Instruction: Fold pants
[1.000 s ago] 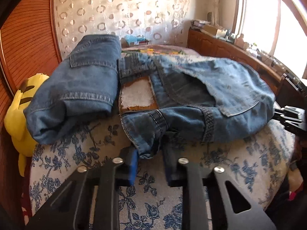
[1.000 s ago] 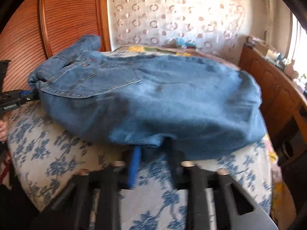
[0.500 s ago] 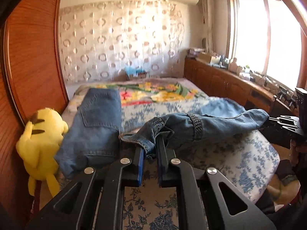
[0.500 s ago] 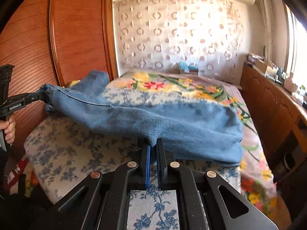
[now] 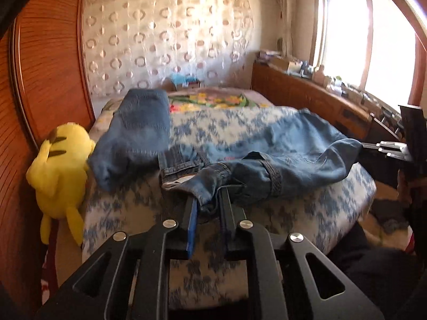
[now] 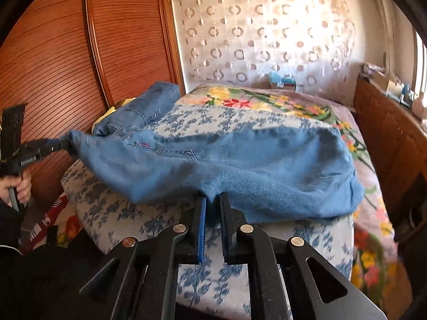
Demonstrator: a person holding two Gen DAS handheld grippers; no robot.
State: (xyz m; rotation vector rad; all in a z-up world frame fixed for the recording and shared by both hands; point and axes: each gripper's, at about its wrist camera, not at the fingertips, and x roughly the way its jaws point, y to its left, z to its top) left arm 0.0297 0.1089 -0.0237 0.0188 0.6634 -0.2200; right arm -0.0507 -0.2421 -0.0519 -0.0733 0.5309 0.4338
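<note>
Sunlit and cluttered, the bedroom has a bed (image 5: 333,221) under a blue-flowered cover, a wooden wardrobe on one side and a window on the other. Across the bed's near end lie the jeans (image 6: 267,170), stretched between the two tongs and lifted a little off the cover. The left gripper (image 5: 208,200) is clamped on a bunched bit of the waistband, with belt loops showing just beside it. The right gripper (image 6: 212,205) is clamped on the denim edge at the other end; its jaws have just eased slightly, yet cloth is pinched between them. A second pair of jeans (image 5: 138,130) rests already folded at the far left, beside a yellow plush toy (image 5: 61,168). I judge the folding barely begun: the held pair is loose and rumpled, with no neat crease visible, so spreading and every fold remain.
</note>
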